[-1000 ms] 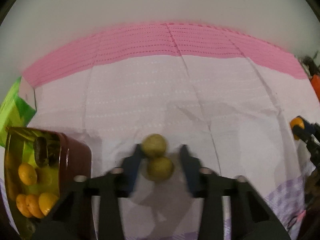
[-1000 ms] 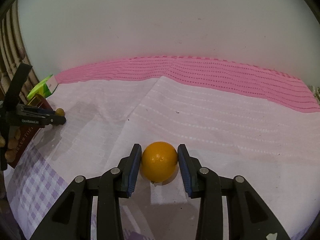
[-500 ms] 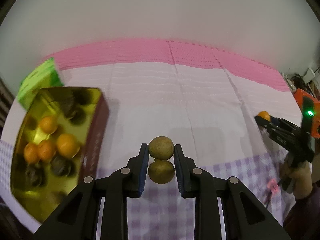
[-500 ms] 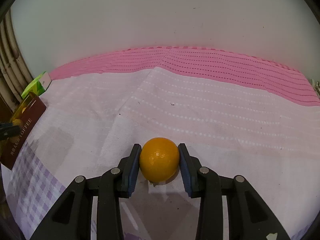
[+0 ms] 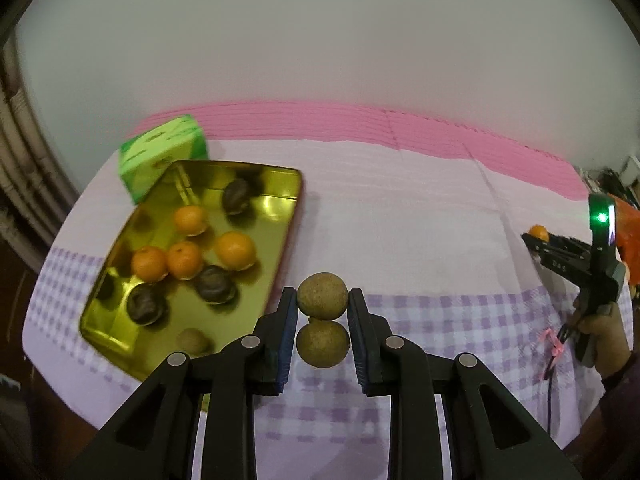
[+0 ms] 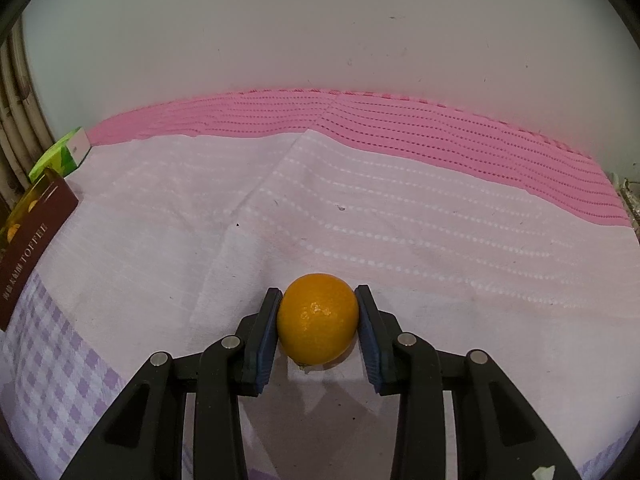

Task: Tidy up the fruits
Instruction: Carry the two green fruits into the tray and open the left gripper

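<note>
My left gripper [image 5: 322, 312] is shut on two brown-green round fruits [image 5: 322, 296], one above the other, held above the cloth to the right of a gold tin tray [image 5: 280, 176]. The tray holds several oranges [image 5: 235, 249], dark fruits [image 5: 214, 283] and one brown fruit [image 5: 193, 340]. My right gripper [image 6: 318, 320] is shut on an orange [image 6: 318, 318] low over the cloth. It also shows at the far right of the left wrist view [image 5: 538, 234]. The tray's brown side shows at the left edge of the right wrist view [image 6: 36, 236].
A green box [image 5: 162, 152] stands behind the tray, near the wall; it also shows in the right wrist view [image 6: 64, 154]. A pink-and-white cloth [image 6: 400, 208] with a lilac check border covers the table. Clutter lies at the far right edge [image 5: 616, 184].
My left gripper closed on the two fruits, lifted them and swung left, so the whole tray came into view. My right gripper closed on the orange and raised it slightly.
</note>
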`<state>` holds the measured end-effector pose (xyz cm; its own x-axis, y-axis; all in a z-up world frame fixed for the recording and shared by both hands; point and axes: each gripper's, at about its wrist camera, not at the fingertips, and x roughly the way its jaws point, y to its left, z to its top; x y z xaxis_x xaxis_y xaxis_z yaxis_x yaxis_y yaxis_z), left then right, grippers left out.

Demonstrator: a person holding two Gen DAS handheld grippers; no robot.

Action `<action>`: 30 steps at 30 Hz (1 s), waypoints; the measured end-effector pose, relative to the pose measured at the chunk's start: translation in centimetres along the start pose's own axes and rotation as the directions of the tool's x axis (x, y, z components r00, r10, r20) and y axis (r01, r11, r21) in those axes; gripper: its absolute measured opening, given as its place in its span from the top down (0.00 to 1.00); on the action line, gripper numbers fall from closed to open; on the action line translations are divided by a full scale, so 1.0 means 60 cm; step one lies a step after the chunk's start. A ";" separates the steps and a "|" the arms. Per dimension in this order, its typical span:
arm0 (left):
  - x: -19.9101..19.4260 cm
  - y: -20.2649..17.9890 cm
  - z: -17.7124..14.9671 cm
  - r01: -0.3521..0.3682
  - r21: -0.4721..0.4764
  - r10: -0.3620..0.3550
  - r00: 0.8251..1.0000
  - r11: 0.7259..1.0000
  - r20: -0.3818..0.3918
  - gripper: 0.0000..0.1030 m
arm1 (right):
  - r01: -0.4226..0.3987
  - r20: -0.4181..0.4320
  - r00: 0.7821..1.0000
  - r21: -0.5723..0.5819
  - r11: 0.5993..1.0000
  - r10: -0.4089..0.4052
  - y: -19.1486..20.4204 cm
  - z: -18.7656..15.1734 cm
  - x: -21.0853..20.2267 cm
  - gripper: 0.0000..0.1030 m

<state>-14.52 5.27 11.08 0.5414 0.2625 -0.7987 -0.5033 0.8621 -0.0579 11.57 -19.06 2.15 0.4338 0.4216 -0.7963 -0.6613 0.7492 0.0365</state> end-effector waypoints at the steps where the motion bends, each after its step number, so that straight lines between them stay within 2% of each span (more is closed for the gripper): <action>1: -0.004 0.008 0.000 -0.005 -0.006 0.005 1.000 1.000 0.004 0.75 | 0.002 0.000 1.000 -0.001 1.000 -0.002 0.002 0.001 0.000 0.67; 12: -0.005 0.085 0.009 -0.084 -0.059 0.086 0.995 0.995 0.042 0.74 | 0.011 0.000 1.000 -0.003 1.000 -0.011 0.003 0.001 0.001 0.67; 18: 0.014 0.181 0.014 -0.163 -0.162 0.169 0.985 0.973 0.025 0.75 | 0.010 0.000 1.000 -0.003 1.000 -0.010 0.003 0.001 0.001 0.67; 22: 0.030 0.232 0.009 -0.178 -0.228 0.181 0.983 0.957 -0.008 0.74 | 0.009 0.001 1.000 -0.003 1.000 -0.009 0.003 0.001 0.001 0.67; 30: 0.064 0.229 -0.005 -0.198 -0.202 0.191 0.980 0.959 -0.052 0.74 | 0.003 0.001 1.000 0.001 1.000 -0.003 0.003 0.001 0.001 0.67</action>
<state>-19.54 18.01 7.05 0.3994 0.3995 -0.8252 -0.7262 0.6873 -0.0187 11.52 -18.88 2.15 0.4369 0.4197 -0.7956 -0.6591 0.7512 0.0343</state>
